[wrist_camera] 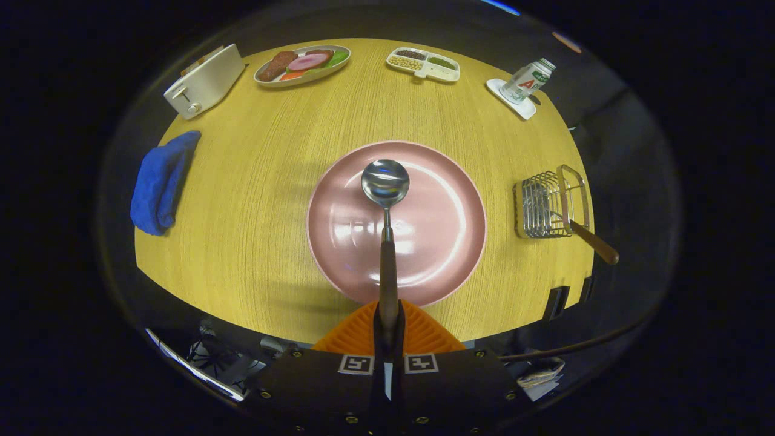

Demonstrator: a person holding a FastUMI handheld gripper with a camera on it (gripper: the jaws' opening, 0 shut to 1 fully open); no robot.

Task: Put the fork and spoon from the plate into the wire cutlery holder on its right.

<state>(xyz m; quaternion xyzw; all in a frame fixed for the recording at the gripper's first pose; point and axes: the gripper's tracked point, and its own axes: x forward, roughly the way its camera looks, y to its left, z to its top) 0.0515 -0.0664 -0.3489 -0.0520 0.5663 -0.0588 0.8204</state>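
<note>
A spoon [385,200] with a steel bowl and a brown wooden handle points straight ahead from my gripper [388,321], whose two fingers are shut on the end of the handle. The spoon's bowl hangs over the middle of the pink plate [448,242], which sits just ahead of the fingers on the yellow wooden table. To the plate's right stands the wire cutlery holder [548,203]. A utensil with a brown wooden handle [593,241] leans in it, handle sticking out toward me; its head is hidden among the wires.
At the table's far side are a white toaster [204,80], an oval plate of food [301,65], a divided dish of beans [423,63] and a small bottle on a white coaster [527,82]. A blue cloth [160,181] lies at the left edge.
</note>
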